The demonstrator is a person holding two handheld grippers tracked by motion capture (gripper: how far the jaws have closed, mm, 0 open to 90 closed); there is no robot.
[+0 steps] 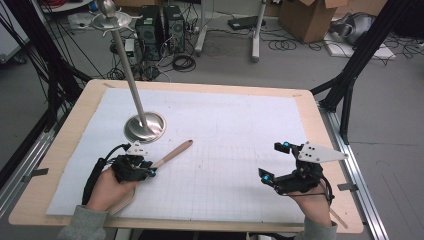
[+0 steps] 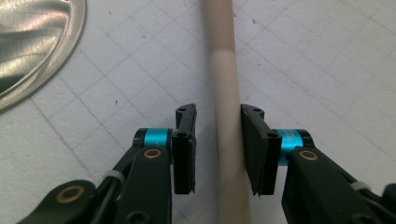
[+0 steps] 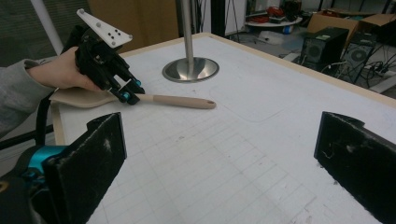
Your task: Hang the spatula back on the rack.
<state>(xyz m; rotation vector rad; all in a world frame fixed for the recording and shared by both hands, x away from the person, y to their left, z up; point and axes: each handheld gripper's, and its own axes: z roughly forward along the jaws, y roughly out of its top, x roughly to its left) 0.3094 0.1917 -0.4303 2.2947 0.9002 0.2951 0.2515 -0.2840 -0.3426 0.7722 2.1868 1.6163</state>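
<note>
even, soft indoor light; perhaps slight blur

Each tool is matte black, with 2 flat dark jaws on teal-blue collars and brass-coloured pivot screws. The left tool (image 1: 150, 172) and right tool (image 1: 274, 162) each carry a pale grey 3-cornered plate with small holes and trail a black cable. Both sleeves are grey.

A wooden table (image 1: 60, 150) carries a white gridded mat (image 1: 225, 145) that covers most of its top, leaving a bare rim all round. On the mat, far left, stands a metal stand (image 1: 145, 126) on a round base. Just near and right of it lies a wooden spatula (image 1: 172, 154), handle pointing far-right.
</note>
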